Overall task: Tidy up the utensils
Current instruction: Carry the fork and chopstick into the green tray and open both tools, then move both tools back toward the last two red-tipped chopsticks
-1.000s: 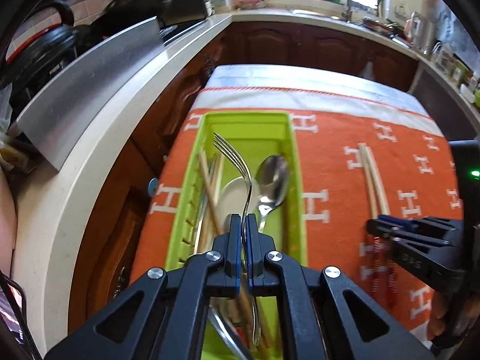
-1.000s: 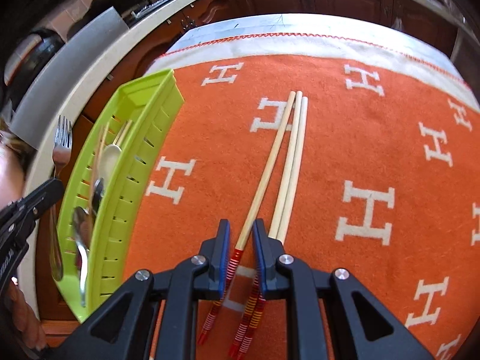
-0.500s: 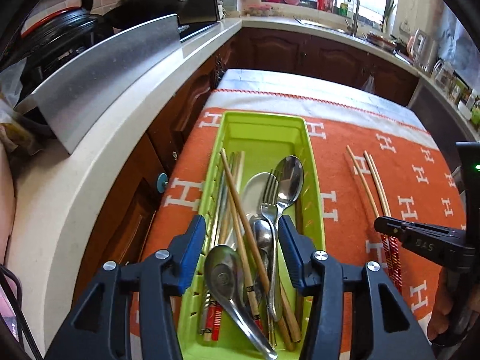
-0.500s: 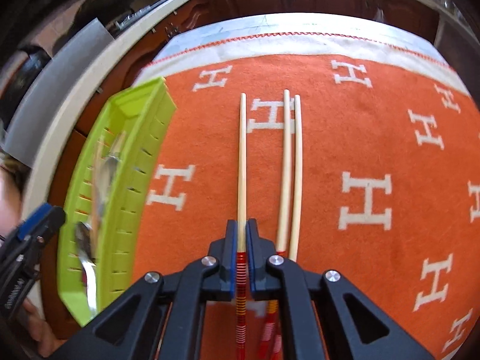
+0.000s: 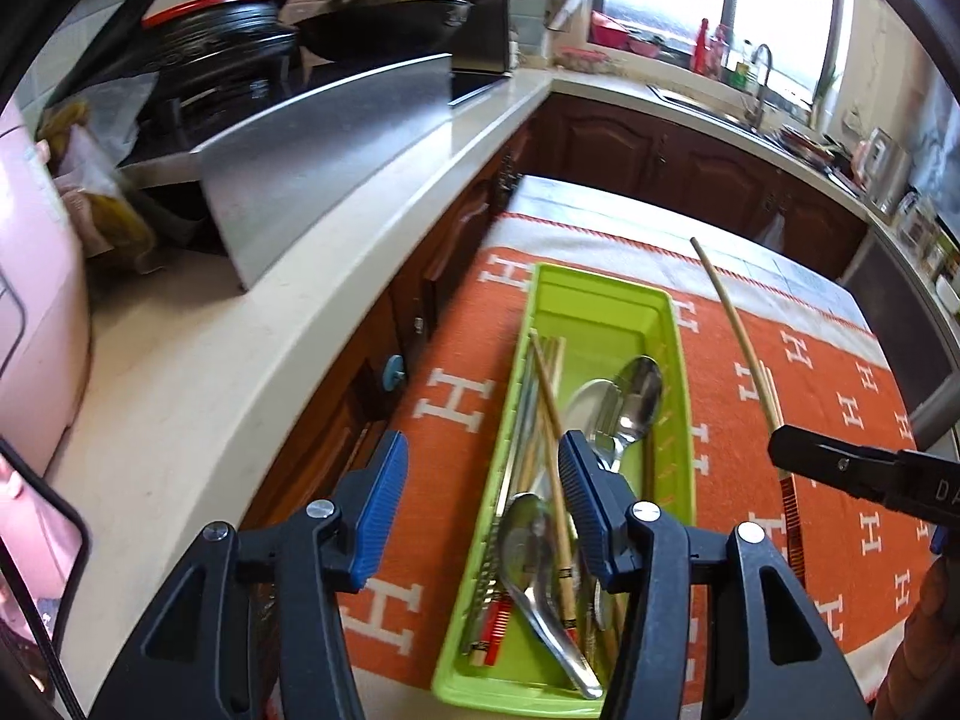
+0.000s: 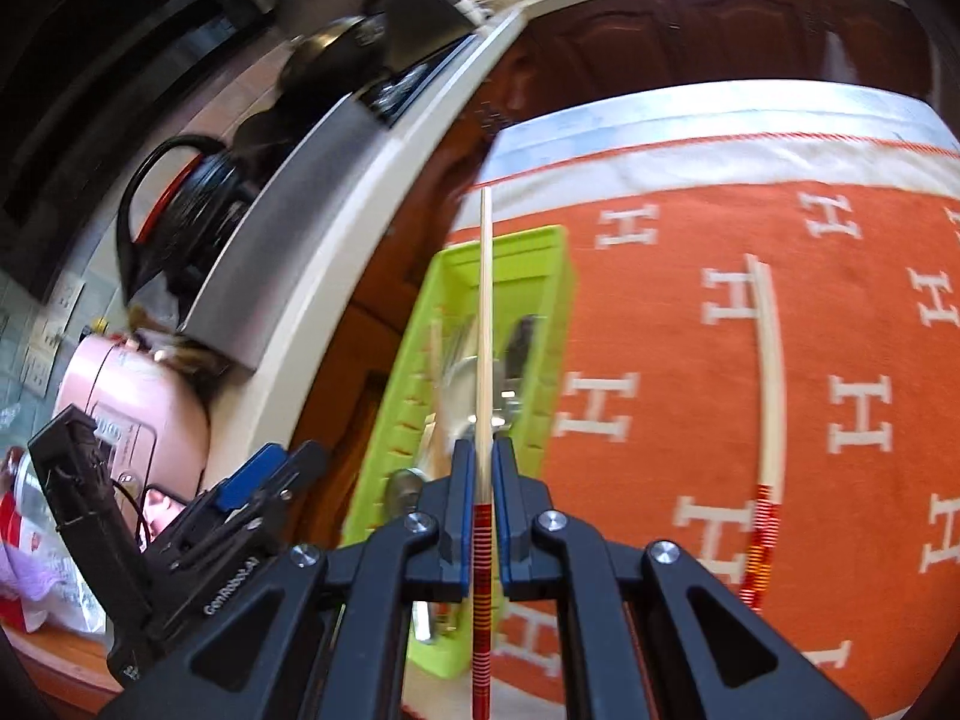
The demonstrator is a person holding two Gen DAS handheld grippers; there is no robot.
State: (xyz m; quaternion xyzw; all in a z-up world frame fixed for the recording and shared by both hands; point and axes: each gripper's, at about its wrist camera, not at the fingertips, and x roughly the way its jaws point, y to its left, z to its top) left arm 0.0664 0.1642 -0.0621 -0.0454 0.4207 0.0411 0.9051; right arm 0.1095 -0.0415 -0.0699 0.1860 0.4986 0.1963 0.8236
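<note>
A: Utensils are mostly in the green tray (image 5: 678, 354) already, which sits on the orange cloth (image 5: 840, 420) near the counter edge. How many do you count in there?

B: Three spoons (image 5: 543, 570) that I can pick out, one fork (image 5: 603, 441) partly hidden behind the left gripper's finger, and several chopsticks along the left wall; they overlap too much for an exact count, perhaps four or five.

A: And what is left outside the tray?

B: Three chopsticks. One chopstick (image 6: 485, 324) is lifted, clamped in the right gripper (image 6: 482, 510) just above its red-striped end, tip pointing over the tray. A pair of chopsticks (image 6: 770, 384) lies side by side on the cloth, well apart from the tray.

A: The left gripper (image 5: 480, 516)?

B: Spread wide, holding nothing, hovering above the near end of the tray.

A: So how far along?

B: I'd judge it late: most pieces are stowed, one chopstick is on its way, and two are not yet picked up. Beyond the table, the counter (image 5: 270, 324) with a pan (image 5: 390, 18) and a kettle (image 5: 222, 42) seems no part of the job.
</note>
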